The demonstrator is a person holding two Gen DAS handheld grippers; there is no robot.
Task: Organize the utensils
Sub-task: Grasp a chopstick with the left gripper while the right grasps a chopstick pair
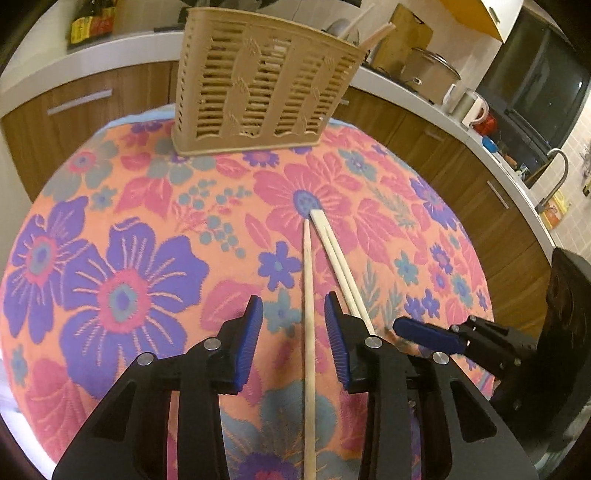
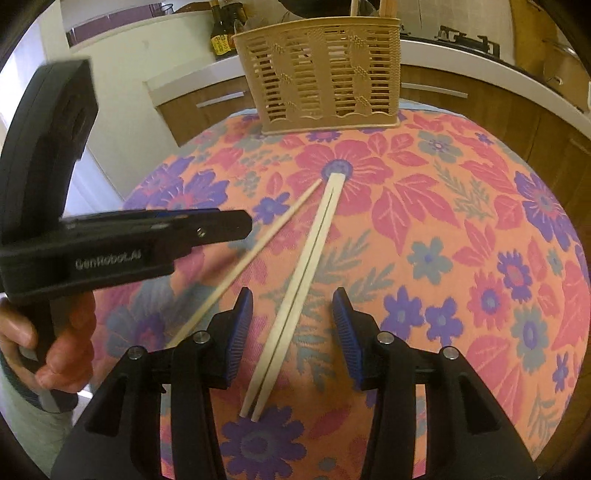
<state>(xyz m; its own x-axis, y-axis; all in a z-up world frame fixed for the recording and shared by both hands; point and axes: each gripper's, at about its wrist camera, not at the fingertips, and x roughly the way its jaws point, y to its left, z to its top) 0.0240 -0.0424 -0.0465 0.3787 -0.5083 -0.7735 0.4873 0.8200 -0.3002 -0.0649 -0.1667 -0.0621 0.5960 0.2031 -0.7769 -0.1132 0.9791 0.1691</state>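
Note:
Three pale wooden chopsticks lie on the floral tablecloth. A single chopstick runs between the fingers of my open left gripper; it also shows in the right wrist view. A pair of chopsticks lies side by side between the fingers of my open right gripper; the pair also shows in the left wrist view. Neither gripper touches them. A beige slotted utensil basket stands upright at the table's far edge, also in the right wrist view; a few sticks poke out of it.
The round table carries an orange, pink and purple floral cloth. Behind it run wooden cabinets and a white counter with a pot, kettle, sauce bottles and a sink tap. The right gripper's finger shows beside the left one.

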